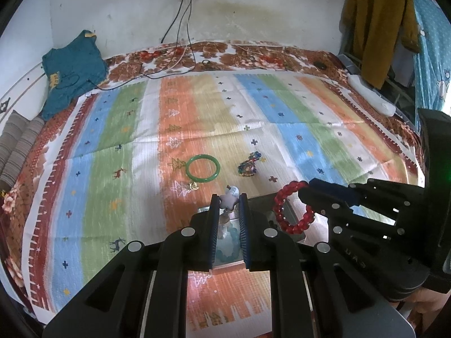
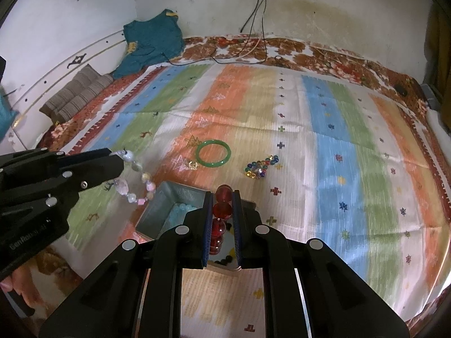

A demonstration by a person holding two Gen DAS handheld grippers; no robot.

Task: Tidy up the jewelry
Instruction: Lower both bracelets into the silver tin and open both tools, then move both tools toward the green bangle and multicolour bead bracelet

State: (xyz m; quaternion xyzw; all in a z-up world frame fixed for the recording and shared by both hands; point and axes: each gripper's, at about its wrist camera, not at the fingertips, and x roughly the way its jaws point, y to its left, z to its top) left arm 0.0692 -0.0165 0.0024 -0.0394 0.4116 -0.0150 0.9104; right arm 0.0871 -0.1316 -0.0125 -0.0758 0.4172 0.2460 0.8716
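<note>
Pinching pastel bead bracelet (image 2: 134, 180), left gripper (image 1: 229, 197) hangs over open box (image 2: 169, 200). Right gripper (image 2: 222, 197) clamps red bead bracelet (image 1: 293, 208) above same box. Beyond on bed's striped spread (image 1: 310, 129): green bangle (image 1: 202, 168), multicoloured bead cluster (image 1: 249, 164) just beside.

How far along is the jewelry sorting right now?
Done: pale blue beads already lie in the box. In hand: left gripper holds a pastel bracelet, right gripper a red one. Left: green bangle, multicolor beads, small gold piece.
</note>
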